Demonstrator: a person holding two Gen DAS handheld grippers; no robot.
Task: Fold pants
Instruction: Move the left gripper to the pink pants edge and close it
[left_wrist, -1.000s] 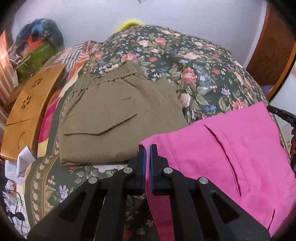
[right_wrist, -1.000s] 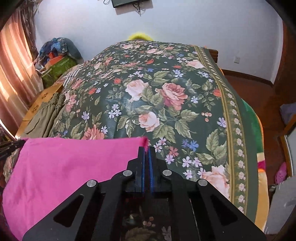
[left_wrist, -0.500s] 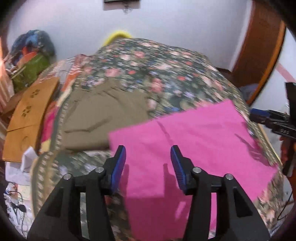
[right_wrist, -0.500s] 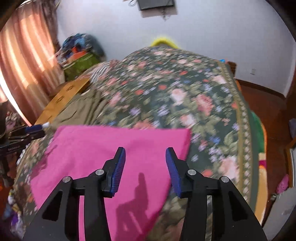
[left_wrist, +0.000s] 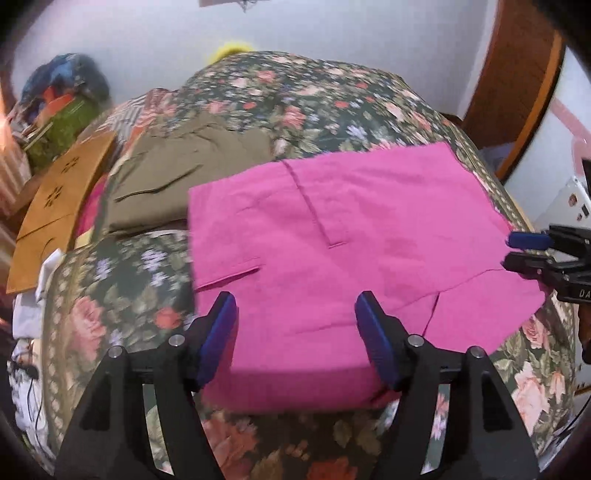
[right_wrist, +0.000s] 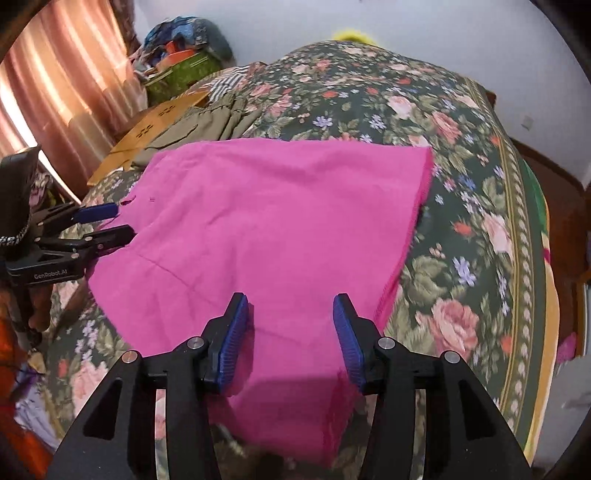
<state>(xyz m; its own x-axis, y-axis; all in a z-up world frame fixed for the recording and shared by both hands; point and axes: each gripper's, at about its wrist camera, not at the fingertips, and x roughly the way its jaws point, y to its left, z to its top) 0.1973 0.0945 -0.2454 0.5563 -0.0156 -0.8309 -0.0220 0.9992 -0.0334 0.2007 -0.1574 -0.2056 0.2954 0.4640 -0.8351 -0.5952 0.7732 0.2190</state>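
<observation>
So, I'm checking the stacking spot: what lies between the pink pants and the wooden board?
The folded olive pants lie between the pink pants and the wooden board, on the floral bedspread; clearest in the left wrist view.

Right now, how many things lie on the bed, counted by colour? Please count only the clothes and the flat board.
Pink: 1, the pink pants, spread flat, near edge hanging over the bed's edge
Olive: 1, the folded olive pants beyond them
Tan: 1, the wooden board at the bed's edge
Total: 3
</observation>
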